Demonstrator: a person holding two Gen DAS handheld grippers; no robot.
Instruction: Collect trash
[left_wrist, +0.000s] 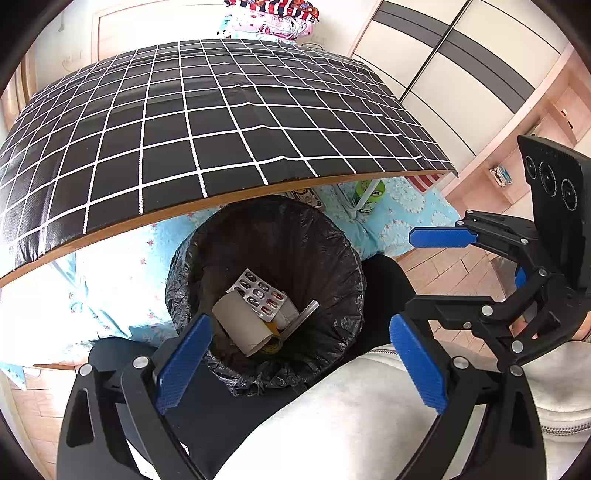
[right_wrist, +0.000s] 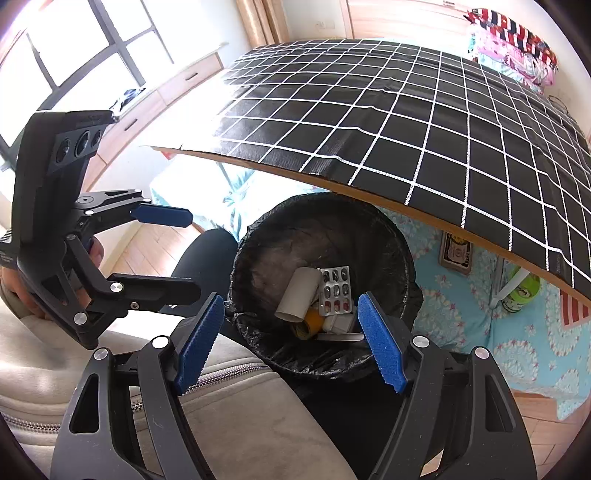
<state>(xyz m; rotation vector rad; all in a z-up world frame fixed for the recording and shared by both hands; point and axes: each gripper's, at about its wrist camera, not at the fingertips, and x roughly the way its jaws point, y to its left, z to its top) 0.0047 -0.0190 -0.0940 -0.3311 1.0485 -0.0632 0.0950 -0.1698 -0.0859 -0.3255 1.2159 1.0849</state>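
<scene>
Bin (left_wrist: 354, 266) under table edge (left_wrist: 110, 218); cardboard tube (left_wrist: 240, 325), blister pack (left_wrist: 260, 293) lie inside. Left gripper (left_wrist: 299, 365), right gripper (right_wrist: 288, 343) both agape, empty, above near rim; tabletop bare of trash.

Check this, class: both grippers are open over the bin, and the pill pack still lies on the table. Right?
Wrong on one point: the pill pack lies in the bin, shown by the left wrist view. Both the left gripper and right gripper are open.

text: none legible | labels on box, green bottle: too blurred
</scene>
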